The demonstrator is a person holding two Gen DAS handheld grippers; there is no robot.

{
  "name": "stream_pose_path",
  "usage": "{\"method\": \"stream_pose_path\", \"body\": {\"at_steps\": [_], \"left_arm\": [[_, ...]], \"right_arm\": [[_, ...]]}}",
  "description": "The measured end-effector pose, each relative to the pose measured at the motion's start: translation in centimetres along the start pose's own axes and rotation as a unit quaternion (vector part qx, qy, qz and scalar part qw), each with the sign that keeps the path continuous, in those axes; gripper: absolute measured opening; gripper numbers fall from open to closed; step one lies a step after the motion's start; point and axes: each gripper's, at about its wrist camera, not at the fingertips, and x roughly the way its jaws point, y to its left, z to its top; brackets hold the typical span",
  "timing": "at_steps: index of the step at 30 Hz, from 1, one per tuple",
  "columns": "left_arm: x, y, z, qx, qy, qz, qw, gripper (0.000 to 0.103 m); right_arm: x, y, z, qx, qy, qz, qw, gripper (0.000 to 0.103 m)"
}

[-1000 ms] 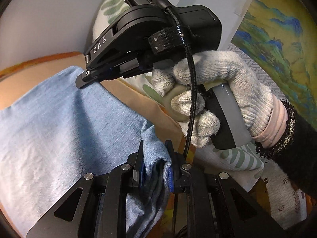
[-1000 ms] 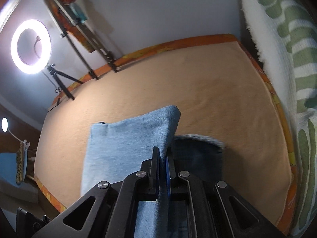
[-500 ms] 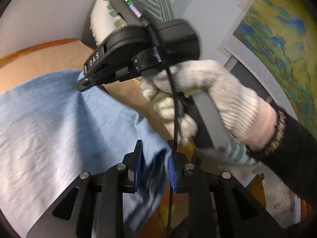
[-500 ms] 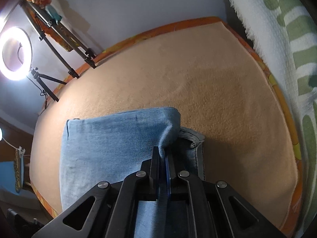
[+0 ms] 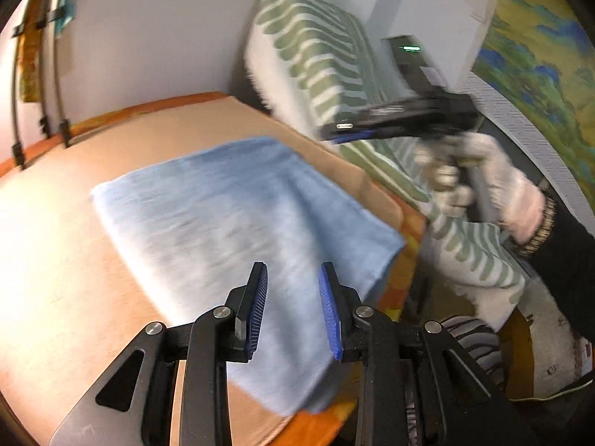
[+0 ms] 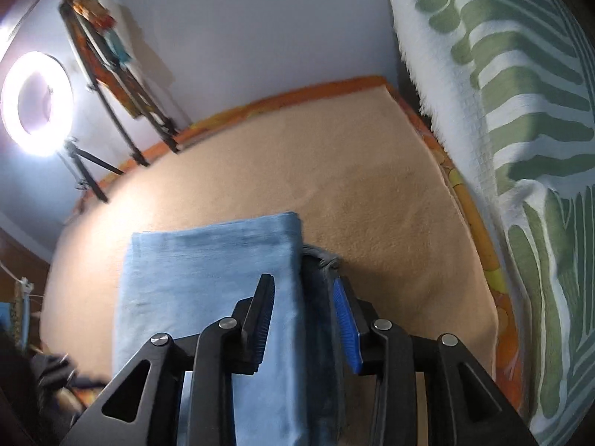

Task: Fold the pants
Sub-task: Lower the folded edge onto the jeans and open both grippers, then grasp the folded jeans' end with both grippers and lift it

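Jeans (image 5: 238,223) lie folded flat on the tan blanket (image 5: 67,260), right under and ahead of both grippers, likely so the fold stays neat. Left gripper (image 5: 293,312) is opening, with nothing pinched between its blue pads. Right gripper (image 6: 303,319) is opening too, letting go over the fold's edge, touching nothing.
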Motion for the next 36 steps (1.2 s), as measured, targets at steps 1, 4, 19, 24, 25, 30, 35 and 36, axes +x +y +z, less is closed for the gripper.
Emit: {"method": "stream_pose_path", "body": {"at_steps": [1, 4, 19, 24, 25, 30, 35, 36], "left_arm": [[0.4, 0.0, -0.1, 0.001, 0.002, 0.003, 1.0000, 0.027], [1.2, -0.7, -0.9, 0.011, 0.013, -0.002, 0.9998, 0.027], [3.0, -2.7, -4.6, 0.063, 0.047, 0.001, 0.9969, 0.027], [1.2, -1.9, -4.9, 0.041, 0.046, 0.002, 0.9981, 0.034], [0.6, -1.4, -4.8, 0.030, 0.040, 0.007, 0.9987, 0.038], [-1.6, 2.8, -2.5, -0.063, -0.006, 0.042, 0.9971, 0.067], [-0.7, 8.0, -0.7, -0.194, -0.016, 0.020, 0.9808, 0.068], [0.1, 8.7, -0.4, -0.207, -0.009, 0.012, 0.9782, 0.068]], "right_arm": [[-0.7, 0.2, -0.4, -0.004, -0.001, 0.008, 1.000, 0.036], [-2.0, 1.6, -2.5, -0.033, 0.013, 0.031, 0.999, 0.036], [3.1, 2.4, -9.8, -0.126, 0.124, -0.044, 0.983, 0.039], [2.1, 1.1, -9.6, -0.113, 0.119, -0.038, 0.986, 0.039], [1.6, 0.9, -9.4, -0.115, 0.111, -0.043, 0.986, 0.039], [-0.2, 0.0, -7.0, -0.092, 0.040, -0.040, 0.994, 0.089], [1.3, -1.3, -4.0, -0.050, 0.022, -0.002, 0.999, 0.088], [2.3, -1.5, -3.3, -0.040, 0.028, 0.010, 0.999, 0.088]]}}
